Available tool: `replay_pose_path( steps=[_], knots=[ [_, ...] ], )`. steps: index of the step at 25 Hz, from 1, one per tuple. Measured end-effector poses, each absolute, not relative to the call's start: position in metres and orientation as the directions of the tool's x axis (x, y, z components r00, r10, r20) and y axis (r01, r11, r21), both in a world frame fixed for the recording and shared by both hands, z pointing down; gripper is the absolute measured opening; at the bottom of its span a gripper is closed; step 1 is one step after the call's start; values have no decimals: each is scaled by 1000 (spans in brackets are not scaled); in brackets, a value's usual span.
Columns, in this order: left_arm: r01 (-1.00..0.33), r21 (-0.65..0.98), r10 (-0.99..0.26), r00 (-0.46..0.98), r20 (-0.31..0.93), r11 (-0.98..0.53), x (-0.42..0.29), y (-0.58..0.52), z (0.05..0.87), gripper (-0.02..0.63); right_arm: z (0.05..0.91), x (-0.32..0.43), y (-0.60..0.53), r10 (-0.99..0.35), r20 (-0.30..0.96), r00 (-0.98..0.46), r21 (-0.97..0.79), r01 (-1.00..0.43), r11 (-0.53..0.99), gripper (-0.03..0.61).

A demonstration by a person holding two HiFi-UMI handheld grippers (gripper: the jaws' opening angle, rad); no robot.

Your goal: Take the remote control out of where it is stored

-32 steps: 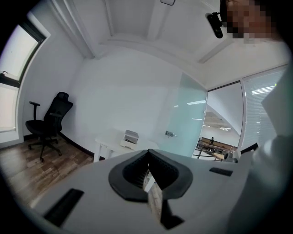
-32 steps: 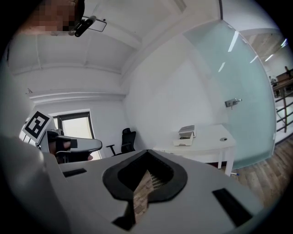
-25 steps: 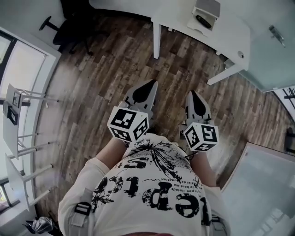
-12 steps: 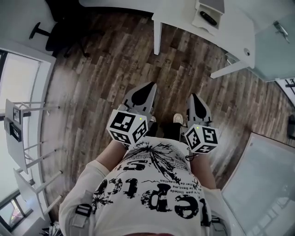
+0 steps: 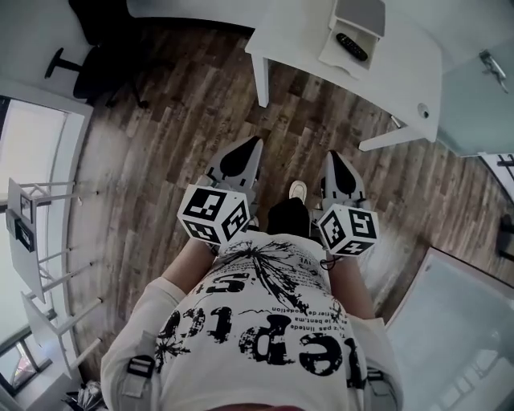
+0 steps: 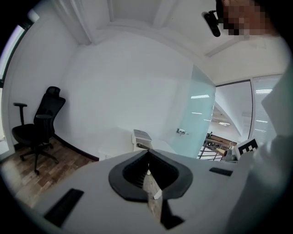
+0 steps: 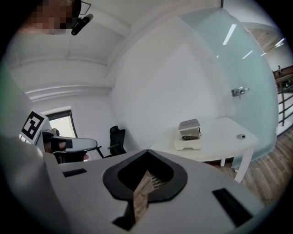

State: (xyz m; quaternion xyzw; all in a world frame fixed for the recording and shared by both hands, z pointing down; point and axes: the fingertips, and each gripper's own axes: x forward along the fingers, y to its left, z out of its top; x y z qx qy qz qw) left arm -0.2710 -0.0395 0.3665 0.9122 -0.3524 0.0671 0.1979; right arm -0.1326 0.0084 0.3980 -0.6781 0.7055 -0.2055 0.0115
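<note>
Got a slim black remote control (image 5: 351,46) lying flat on the open tray of a little white box (image 5: 363,13), on the desk (image 5: 293,36) at upper right. Seeing left gripper (image 5: 257,142) and right gripper (image 5: 332,155) mid-frame, both clamped tight on nothing, well apart from it.

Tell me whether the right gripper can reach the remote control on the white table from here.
Probably not yet. The right gripper, jaws shut, is held near the person's body over the wooden floor, well short of the white table. The remote control lies uncovered, so stepping closer should do.
</note>
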Motion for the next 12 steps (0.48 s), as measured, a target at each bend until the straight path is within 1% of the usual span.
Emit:
replay_pose_path(
  steps=[7, 12],
  knots=[
    [-656, 235, -625, 754, 200, -717, -179, -81, 337, 8, 385, -52, -49, -964, 230, -134, -286, -956, 65, -3],
    [-620, 243, -597, 785, 169, -746, -121, -105, 330, 9, 376, -7, -82, -962, 225, -156, -280, -956, 90, -3]
  ],
)
